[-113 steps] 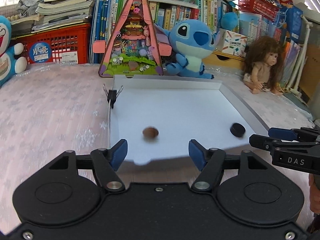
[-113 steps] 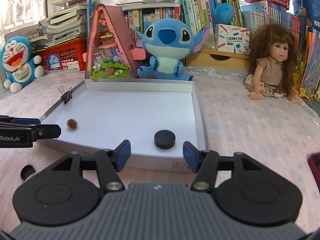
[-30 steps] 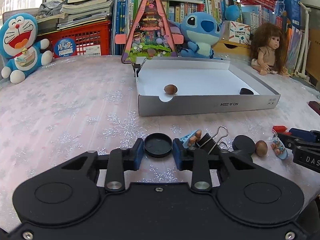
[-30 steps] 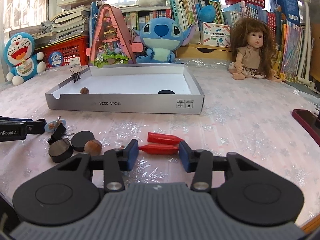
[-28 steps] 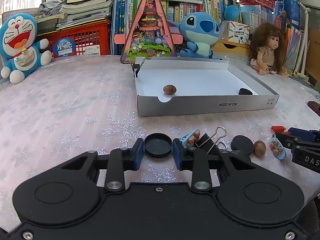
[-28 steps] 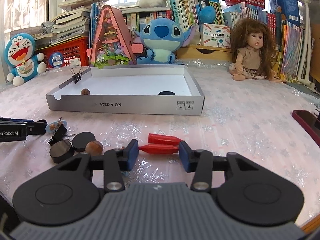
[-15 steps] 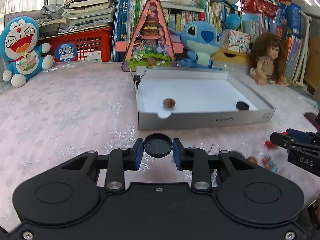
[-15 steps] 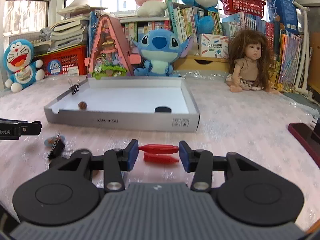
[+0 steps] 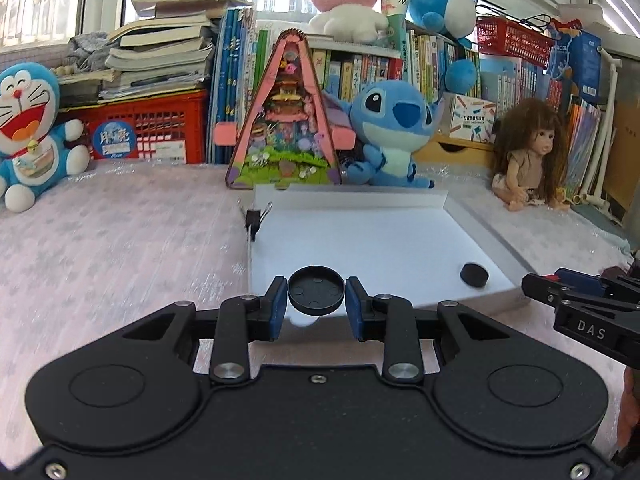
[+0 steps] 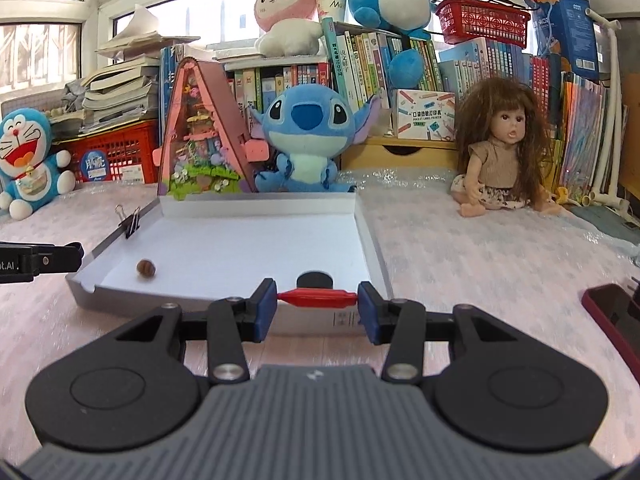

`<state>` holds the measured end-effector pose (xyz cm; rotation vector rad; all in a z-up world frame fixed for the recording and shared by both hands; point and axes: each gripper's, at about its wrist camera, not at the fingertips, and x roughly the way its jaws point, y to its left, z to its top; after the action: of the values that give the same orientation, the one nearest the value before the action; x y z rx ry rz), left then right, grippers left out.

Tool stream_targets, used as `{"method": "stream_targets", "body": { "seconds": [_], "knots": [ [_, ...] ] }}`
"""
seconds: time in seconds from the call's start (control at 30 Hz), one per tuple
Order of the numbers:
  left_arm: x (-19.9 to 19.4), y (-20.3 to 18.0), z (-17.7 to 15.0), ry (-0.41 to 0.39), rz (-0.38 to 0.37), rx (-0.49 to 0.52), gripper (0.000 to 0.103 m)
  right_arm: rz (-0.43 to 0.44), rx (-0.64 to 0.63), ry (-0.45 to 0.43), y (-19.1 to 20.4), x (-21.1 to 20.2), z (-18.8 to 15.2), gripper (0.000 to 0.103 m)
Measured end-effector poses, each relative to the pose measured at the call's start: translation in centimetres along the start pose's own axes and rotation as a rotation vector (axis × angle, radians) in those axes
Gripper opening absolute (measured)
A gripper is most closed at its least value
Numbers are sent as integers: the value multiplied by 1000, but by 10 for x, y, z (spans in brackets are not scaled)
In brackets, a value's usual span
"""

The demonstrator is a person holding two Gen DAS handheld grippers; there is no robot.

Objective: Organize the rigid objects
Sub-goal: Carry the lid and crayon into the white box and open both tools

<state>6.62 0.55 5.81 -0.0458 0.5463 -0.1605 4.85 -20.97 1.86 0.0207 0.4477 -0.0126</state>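
My left gripper [image 9: 316, 303] is shut on a round black cap [image 9: 316, 290], held in the air just before the near left edge of the white box lid [image 9: 488, 236]. My right gripper [image 10: 317, 307] is shut on a red peg [image 10: 317, 298], gripped end to end, at the lid's near wall [image 10: 224, 300]. Inside the lid lie a brown nut [image 10: 145, 268] and a black disc [image 10: 315, 280], the disc also seen in the left wrist view [image 9: 473, 274]. A black binder clip [image 10: 131, 218] sits on the lid's left wall.
A Stitch plush [image 10: 306, 140], a pink triangular playset [image 10: 200, 136], a doll [image 10: 500, 152] and a Doraemon plush [image 10: 26, 160] stand behind the lid before bookshelves. A dark red flat object [image 10: 612, 316] lies at the right. The right gripper's tip [image 9: 568, 304] shows in the left wrist view.
Both grippers have risen off the table with the cap and the red peg and moved toward the lid. The small items left on the cloth have dropped out of view.
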Motion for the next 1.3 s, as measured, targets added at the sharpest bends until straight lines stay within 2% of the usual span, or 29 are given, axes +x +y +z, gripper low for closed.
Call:
{"method": "stream_targets", "body": {
  "seconds": [0.2, 0.63, 0.97, 1.3],
  "knots": [
    [20, -3, 17, 4, -2, -8, 29, -1, 12, 10, -4, 19, 13, 49],
    [90, -3, 40, 51, 57, -35, 29, 27, 43, 50, -7, 73, 31, 49],
    [133, -2, 43, 98, 96, -54, 29, 51, 22, 101, -1, 109, 33, 50],
    [152, -3, 38, 127, 122, -50, 29, 50, 20, 142, -3, 125, 29, 50]
  ]
}}
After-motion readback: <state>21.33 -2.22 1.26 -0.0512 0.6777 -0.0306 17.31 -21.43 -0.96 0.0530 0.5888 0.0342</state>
